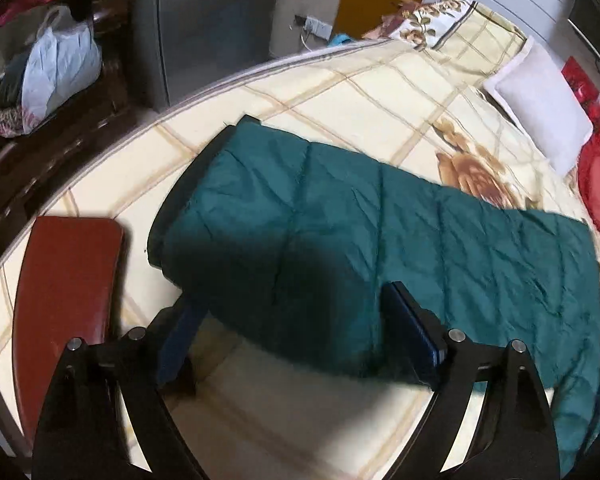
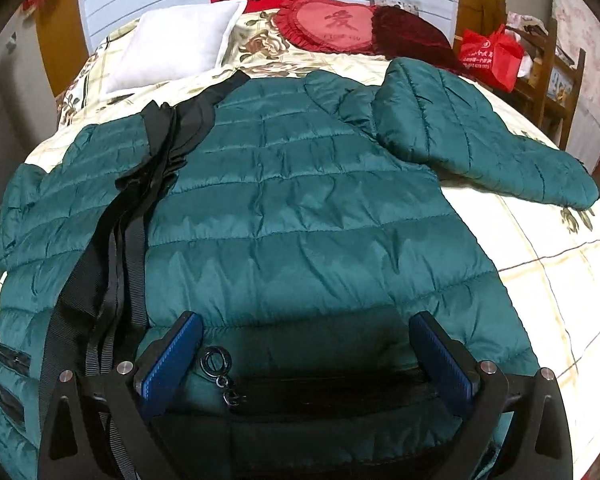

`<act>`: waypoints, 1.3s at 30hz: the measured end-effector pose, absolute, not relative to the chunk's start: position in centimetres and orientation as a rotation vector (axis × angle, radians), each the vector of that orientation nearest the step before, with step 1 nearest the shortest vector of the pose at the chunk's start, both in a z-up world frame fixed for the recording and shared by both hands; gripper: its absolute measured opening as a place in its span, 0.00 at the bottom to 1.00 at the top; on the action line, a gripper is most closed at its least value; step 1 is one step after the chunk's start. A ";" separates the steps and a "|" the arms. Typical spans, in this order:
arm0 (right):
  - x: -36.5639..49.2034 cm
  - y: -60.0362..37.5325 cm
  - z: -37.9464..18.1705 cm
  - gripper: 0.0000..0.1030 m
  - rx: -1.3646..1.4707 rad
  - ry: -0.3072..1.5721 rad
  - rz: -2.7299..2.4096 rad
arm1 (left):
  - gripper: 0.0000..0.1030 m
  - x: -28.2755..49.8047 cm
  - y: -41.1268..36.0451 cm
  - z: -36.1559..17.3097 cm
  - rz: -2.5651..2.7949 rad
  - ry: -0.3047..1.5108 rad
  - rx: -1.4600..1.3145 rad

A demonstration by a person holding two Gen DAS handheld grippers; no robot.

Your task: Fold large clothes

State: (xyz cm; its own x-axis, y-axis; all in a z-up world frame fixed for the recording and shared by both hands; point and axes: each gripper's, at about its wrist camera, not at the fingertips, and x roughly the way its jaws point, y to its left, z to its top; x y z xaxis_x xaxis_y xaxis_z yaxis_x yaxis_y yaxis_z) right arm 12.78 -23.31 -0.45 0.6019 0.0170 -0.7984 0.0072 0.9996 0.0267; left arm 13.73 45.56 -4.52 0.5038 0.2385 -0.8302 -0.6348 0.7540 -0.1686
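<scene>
Teal quilted jacket [image 2: 300,216] spread flat, back upward, on a bed [image 2: 540,288] covered by a cream sheet with a brown grid and flower print; one sleeve [image 2: 480,140] lies folded across the shoulder toward the headboard, near a red heart-shaped cushion [image 2: 332,26] and a white pillow [image 2: 176,44]. Black lining and zipper tape [image 2: 132,208] run along the jacket's open front edge on the left of the right wrist view, and a small ring pull [image 2: 219,360] rests at the hem. Right claw [image 2: 306,360] poised over the hem, its blue-padded fingers [image 2: 172,360] apart, the hem fabric lying between them; whether the pads touch the cloth cannot be told. Left claw [image 1: 300,332] above a folded edge of the jacket [image 1: 340,220], fingers [image 1: 416,332] apart and not pressing, the cloth edge between them. A reddish-brown footboard [image 1: 64,288] stands beside the bed's corner; a white plastic bag [image 1: 60,68] sits on dark furniture beyond
</scene>
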 end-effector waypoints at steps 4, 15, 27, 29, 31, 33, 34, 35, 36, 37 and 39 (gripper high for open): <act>12.9 -23.3 -0.5 1.00 0.029 0.928 0.006 | 0.61 13.9 46.9 -4.7 0.594 0.813 -0.550; 12.9 -23.1 -0.6 1.00 0.021 0.935 -0.001 | 0.07 10.6 43.3 1.5 0.460 0.509 -0.542; 10.2 -25.5 3.3 1.00 -0.016 0.819 -0.072 | 0.06 13.0 28.9 8.2 0.104 0.429 -0.419; 9.8 -26.0 3.6 1.00 -0.049 0.810 -0.091 | 0.06 14.2 25.8 8.6 0.050 0.437 -0.405; 9.7 -26.7 3.5 1.00 -0.060 0.826 -0.104 | 0.06 15.1 22.9 8.7 0.005 0.448 -0.404; 9.8 -27.6 3.3 1.00 -0.053 0.845 -0.111 | 0.06 16.1 20.1 8.7 -0.025 0.459 -0.401; 9.8 -27.9 3.2 1.00 -0.050 0.853 -0.110 | 0.06 16.8 18.7 8.5 -0.046 0.470 -0.405; 9.8 -28.3 3.1 1.00 -0.043 0.864 -0.108 | 0.06 17.5 17.1 8.3 -0.074 0.485 -0.414; 9.8 -28.5 3.0 1.00 -0.039 0.871 -0.102 | 0.06 17.9 15.8 8.1 -0.091 0.493 -0.416; 9.8 -28.7 2.9 1.00 -0.037 0.882 -0.097 | 0.06 18.5 14.2 8.1 -0.118 0.504 -0.417; 9.8 -28.9 2.7 1.00 -0.039 0.895 -0.097 | 0.06 19.6 11.5 8.2 -0.170 0.522 -0.421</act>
State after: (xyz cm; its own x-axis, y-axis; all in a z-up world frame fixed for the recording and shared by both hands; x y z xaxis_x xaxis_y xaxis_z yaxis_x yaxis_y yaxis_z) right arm 9.77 -28.91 2.68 0.6218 -0.1004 -0.7767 0.0680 0.9949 -0.0742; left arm 19.55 11.47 8.17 0.8551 -0.2627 -0.4469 0.0514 0.9007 -0.4313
